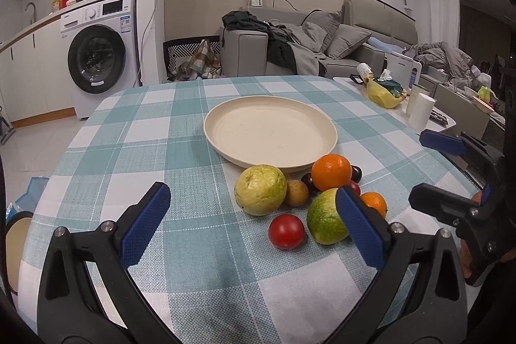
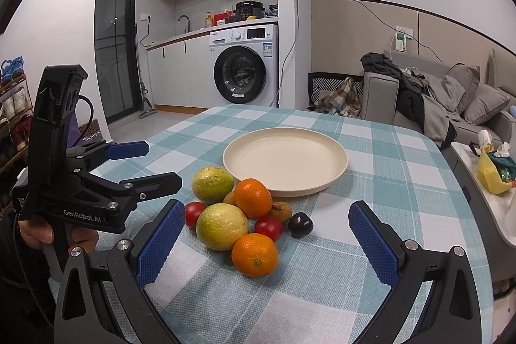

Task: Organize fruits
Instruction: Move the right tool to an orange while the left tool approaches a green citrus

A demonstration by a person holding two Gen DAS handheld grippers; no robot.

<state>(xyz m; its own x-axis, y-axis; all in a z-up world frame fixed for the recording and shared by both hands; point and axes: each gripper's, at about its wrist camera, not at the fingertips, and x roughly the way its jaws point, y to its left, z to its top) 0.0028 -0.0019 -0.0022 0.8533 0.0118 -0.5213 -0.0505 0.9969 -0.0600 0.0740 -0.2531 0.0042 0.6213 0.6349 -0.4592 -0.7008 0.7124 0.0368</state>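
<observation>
**Fruit heaped beside an empty plate, both claws spread and holding nothing**

We see the cream plate (image 2: 285,163) bare at the centre of the right wrist frame, on the checked tablecloth (image 2: 387,150). The fruit sits in a tight cluster just below it, toward the lower middle: two yellow-green guavas (image 2: 222,226), a near orange (image 2: 254,254) and a far orange (image 2: 253,198) that lies right by the plate's rim, two red tomatoes (image 2: 268,228), a dark plum (image 2: 300,224) and a small brown fruit (image 2: 281,211). Most pieces touch a neighbour.

Our right gripper (image 2: 264,247) frames the pile with its jaws released wide. Our left gripper (image 1: 254,224) is likewise spread and empty, its right-hand pad overlapping a guava (image 1: 324,221) in the picture; we cannot tell whether they touch.

We judge the oranges firm and forgiving, best taken across their widest part. The guavas look heavier and nearly fill the jaw span, so a centred hold matters. The tomatoes and plum are smooth, round and soft: likely to slip or bruise, wanting a gentle squeeze. Lifting any one may set its neighbours rolling.
</observation>
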